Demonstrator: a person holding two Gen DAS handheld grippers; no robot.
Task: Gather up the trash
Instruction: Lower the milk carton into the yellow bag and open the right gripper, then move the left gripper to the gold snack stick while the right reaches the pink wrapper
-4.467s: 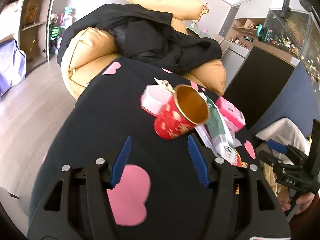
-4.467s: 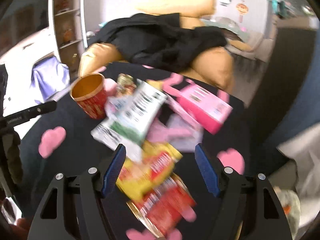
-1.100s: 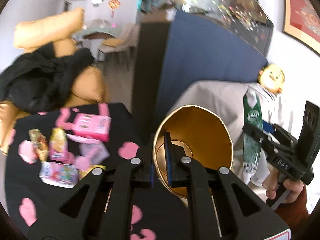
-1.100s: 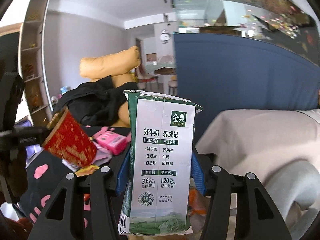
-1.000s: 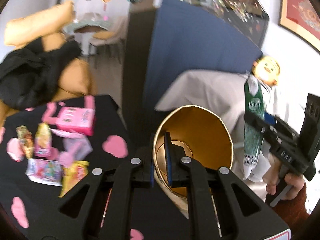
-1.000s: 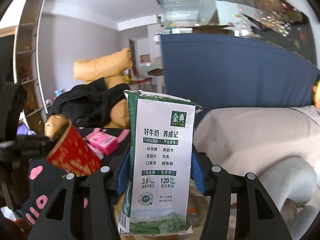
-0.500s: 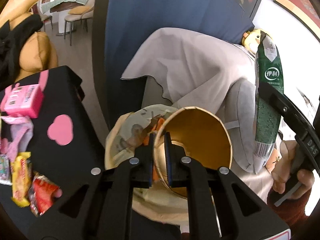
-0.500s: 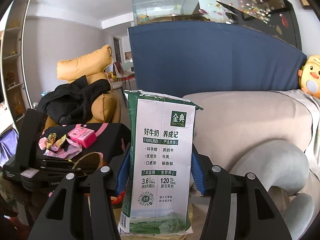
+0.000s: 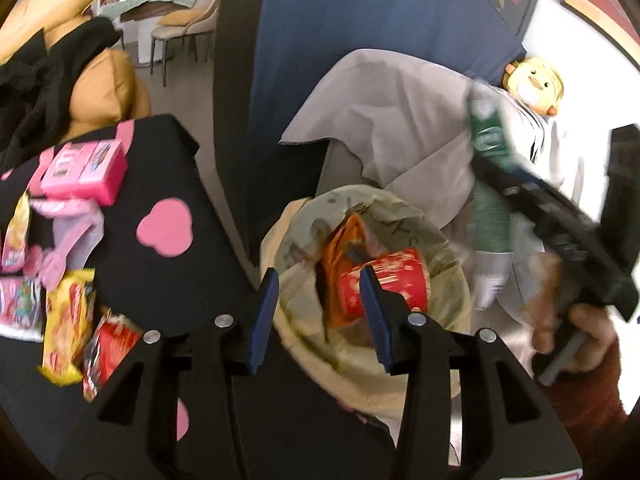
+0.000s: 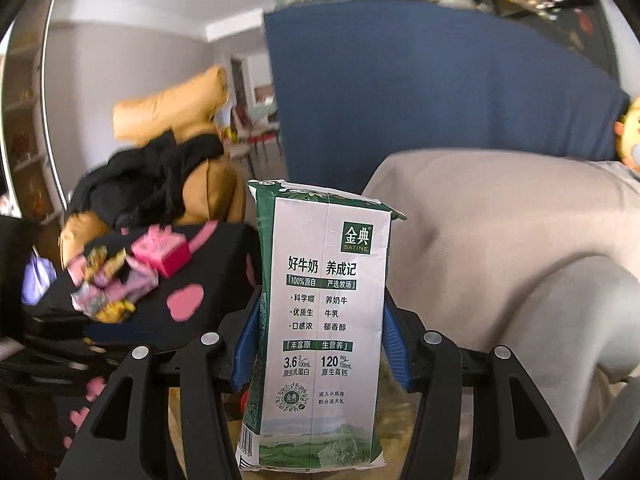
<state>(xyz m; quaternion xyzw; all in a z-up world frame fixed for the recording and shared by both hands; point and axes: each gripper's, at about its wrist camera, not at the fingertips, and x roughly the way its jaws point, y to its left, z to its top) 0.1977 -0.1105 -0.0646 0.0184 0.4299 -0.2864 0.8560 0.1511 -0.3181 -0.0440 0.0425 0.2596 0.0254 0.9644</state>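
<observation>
My left gripper (image 9: 318,312) is open and empty above a trash bin lined with a yellowish bag (image 9: 448,264). The red paper cup (image 9: 394,284) lies on its side inside the bin, next to an orange wrapper (image 9: 340,252). My right gripper (image 10: 318,346) is shut on a green and white milk carton (image 10: 324,320), held upright; it also shows in the left wrist view (image 9: 490,184) to the right of the bin. More trash lies on the black table: a pink box (image 9: 86,170), a yellow wrapper (image 9: 66,328) and a red wrapper (image 9: 106,354).
The black table with pink hearts (image 9: 164,228) stands left of the bin. A grey covered sofa (image 10: 500,240) is behind it, with a blue partition (image 10: 400,92) and a yellow armchair with black clothes (image 10: 160,184) further back.
My left gripper has opened and the red cup has dropped into the bin. The right gripper with the carton has swung a little.
</observation>
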